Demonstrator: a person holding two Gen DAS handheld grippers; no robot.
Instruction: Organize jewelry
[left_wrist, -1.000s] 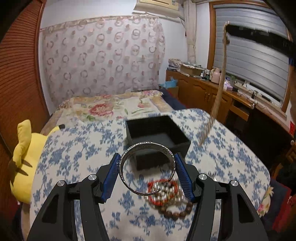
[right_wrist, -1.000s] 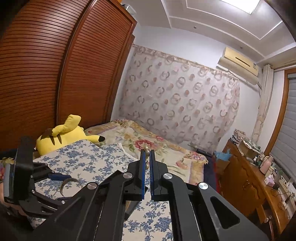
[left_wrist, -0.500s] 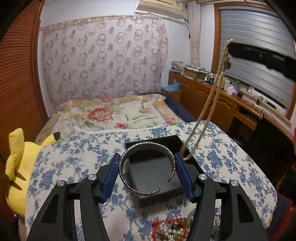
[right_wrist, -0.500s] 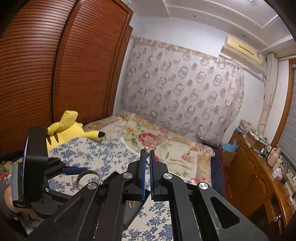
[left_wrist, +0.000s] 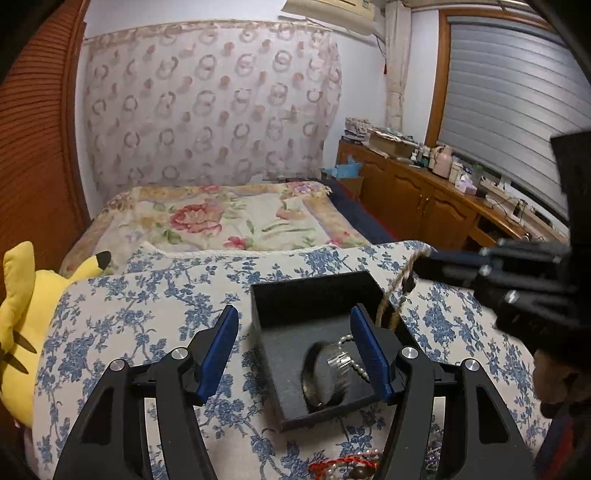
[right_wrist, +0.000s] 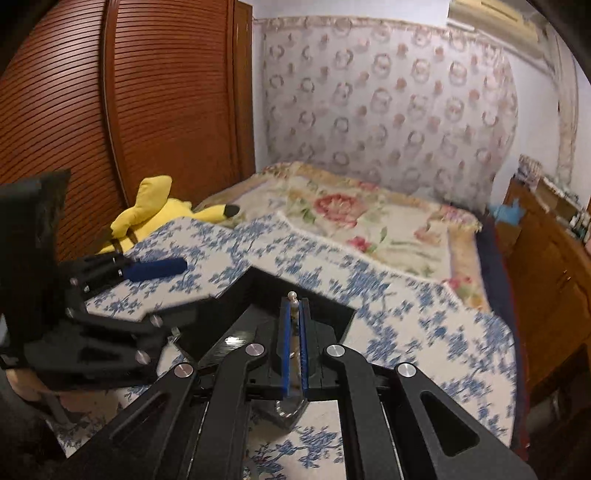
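Blurring bangle (left_wrist: 325, 373) in box (left_wrist: 314, 295); left claw (left_wrist: 295, 354) apart, right claw (right_wrist: 294, 332) clamped on necklace (right_wrist: 293, 295).

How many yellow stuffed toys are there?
1. The yellow stuffed toy lies at the left edge of the bed, beside the blue flowered cloth; the right wrist view shows the same one. Others may be out of view.

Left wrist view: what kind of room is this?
Most likely a home bedroom. A bed with a floral quilt fills the middle, a yellow plush toy lies beside it, and a louvred wooden wardrobe stands along the wall.
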